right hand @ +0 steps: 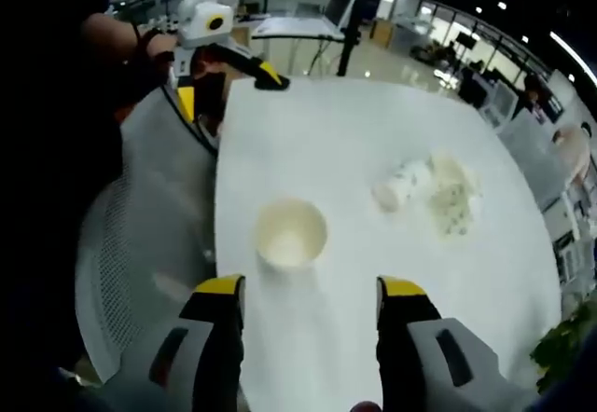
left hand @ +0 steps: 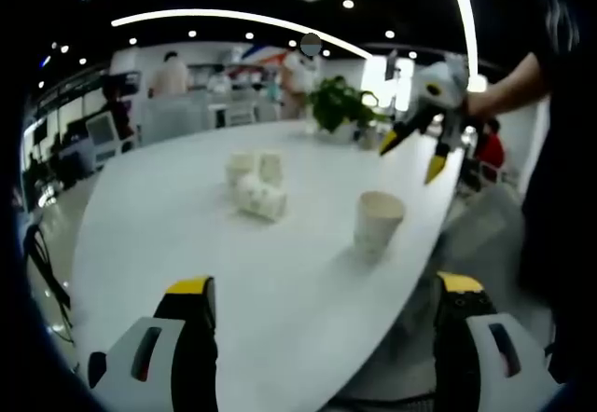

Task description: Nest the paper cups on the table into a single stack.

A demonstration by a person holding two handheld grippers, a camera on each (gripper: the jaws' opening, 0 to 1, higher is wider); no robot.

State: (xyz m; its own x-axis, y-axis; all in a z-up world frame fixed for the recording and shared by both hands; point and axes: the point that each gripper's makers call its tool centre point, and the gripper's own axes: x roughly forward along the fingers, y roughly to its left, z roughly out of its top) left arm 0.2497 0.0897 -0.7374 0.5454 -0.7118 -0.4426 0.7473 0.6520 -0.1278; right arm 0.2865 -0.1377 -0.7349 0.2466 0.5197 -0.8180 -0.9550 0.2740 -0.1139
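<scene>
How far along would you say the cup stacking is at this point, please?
One upright cup stands apart near the table edge; whether it is already nested is unclear. Both tongs, left and right, are open and empty. The cluster of cups, one on its side, is left to stack.

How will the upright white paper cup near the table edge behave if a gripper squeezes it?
The upright white paper cup looks thin-walled and empty, so it probably dents and slides easily. Standing near the white table's edge, a sideways nudge could tip it off.
</scene>
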